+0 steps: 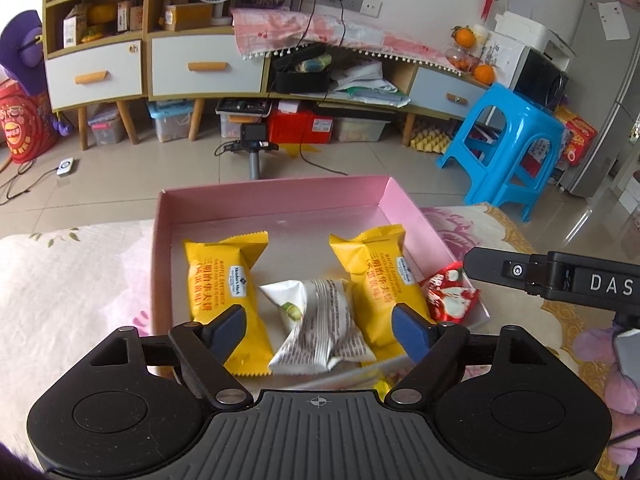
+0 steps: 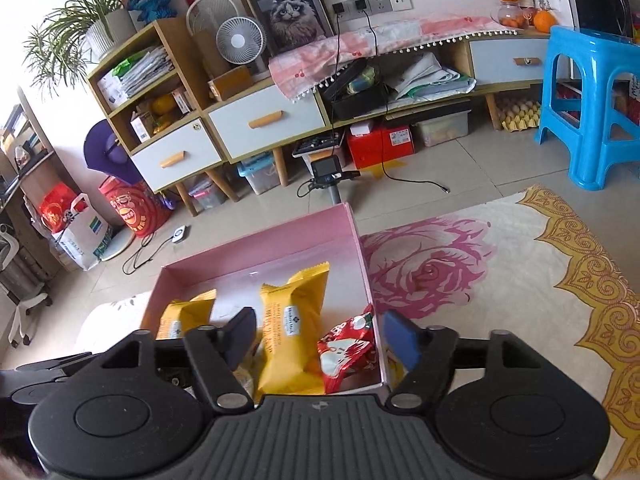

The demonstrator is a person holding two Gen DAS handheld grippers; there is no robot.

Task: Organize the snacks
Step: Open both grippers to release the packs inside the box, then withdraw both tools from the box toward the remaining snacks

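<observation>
Left wrist view: pink box point(image 1: 276, 200) holds two yellow wafer packs point(image 1: 224, 292), white packet point(image 1: 320, 320) btwn them, red snack point(image 1: 450, 292) at box's right wall. Left gripper point(image 1: 318, 326) released above white packet; right gripper point(image 2: 318, 340) released over red snack point(image 2: 346, 346).

The pink box point(image 1: 276, 200) looks like smooth card with a faint sheen inside, and the yellow snack packets point(image 1: 224, 292), the white packet point(image 1: 320, 320) and the red wrapper point(image 1: 450, 294) are glossy crinkled film. The gripper fingers point(image 1: 230, 330) carry matt blue pads on matt black plastic with small shiny metal pins. The counter point(image 2: 500, 280) wears a printed, soft-looking cloth, and the blue stool point(image 2: 592, 112) is glossy moulded plastic.
</observation>
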